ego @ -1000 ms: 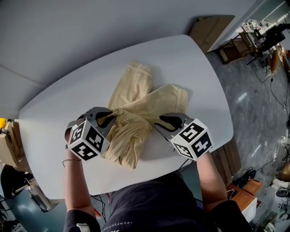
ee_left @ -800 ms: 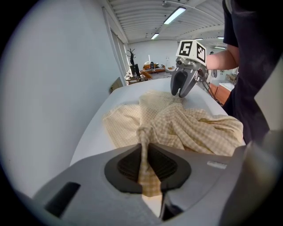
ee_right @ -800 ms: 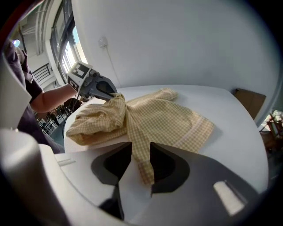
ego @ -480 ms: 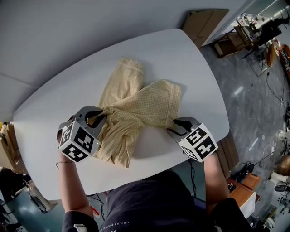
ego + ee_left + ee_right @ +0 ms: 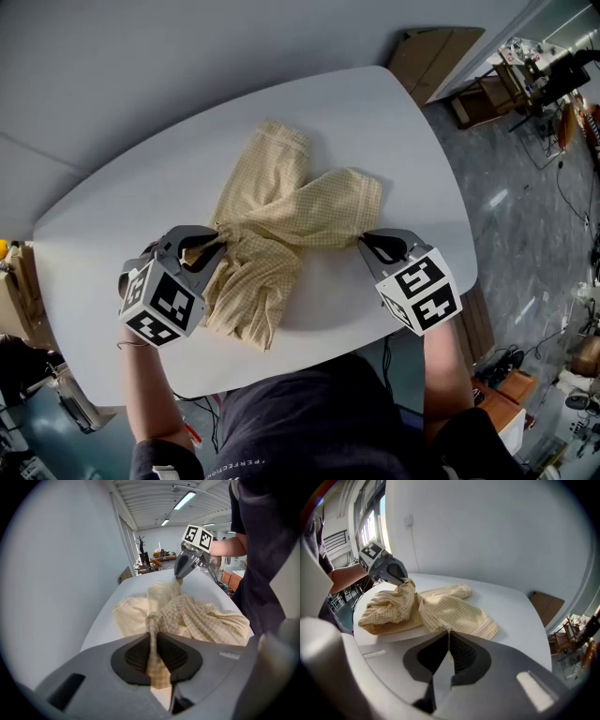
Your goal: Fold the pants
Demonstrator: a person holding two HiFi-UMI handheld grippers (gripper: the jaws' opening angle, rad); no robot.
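pants [image 5: 281, 220] edge inside left tool [image 5: 217, 242]

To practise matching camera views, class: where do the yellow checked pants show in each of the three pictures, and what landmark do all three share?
Head view: pants at centre, crumpled.
Left gripper view: centre, reaching down to the bottom middle.
Right gripper view: left of centre.
Shared landmark: the white table.
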